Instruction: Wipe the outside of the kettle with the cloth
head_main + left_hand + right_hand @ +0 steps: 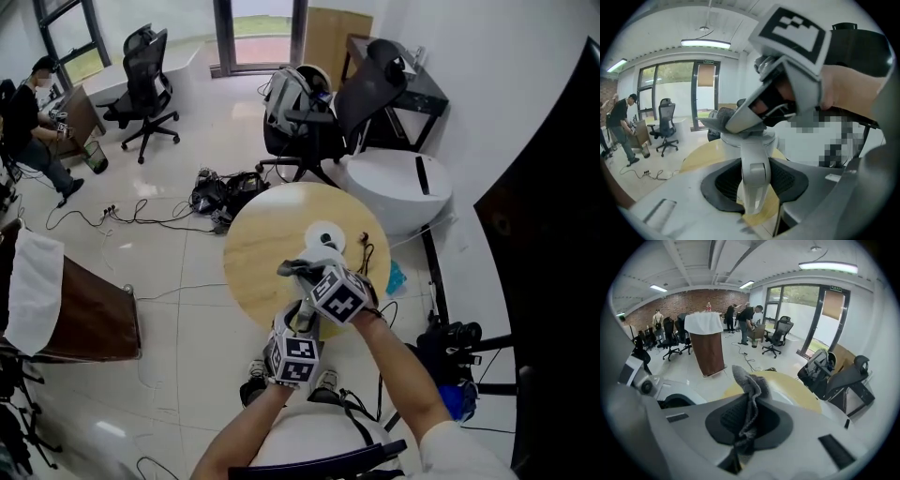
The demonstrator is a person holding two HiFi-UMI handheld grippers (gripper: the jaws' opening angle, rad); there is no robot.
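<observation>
A white kettle (325,240) stands near the front right of the round wooden table (272,234). In the left gripper view my left gripper (754,187) is shut on the kettle's upright white handle (754,176), with the kettle body (749,139) just beyond. My right gripper (747,420) is shut on a grey cloth (749,390) that sticks up out of its jaws. In the head view the right gripper (306,273) holds the cloth (298,268) against the kettle's near left top. The left gripper view shows the cloth (723,116) lying over the kettle's lid edge.
A thin black cable (367,253) lies on the table right of the kettle. Office chairs (309,117) and floor cables (225,192) stand beyond the table, a white round unit (398,187) to its right. A brown stand draped in white (56,300) is at the left.
</observation>
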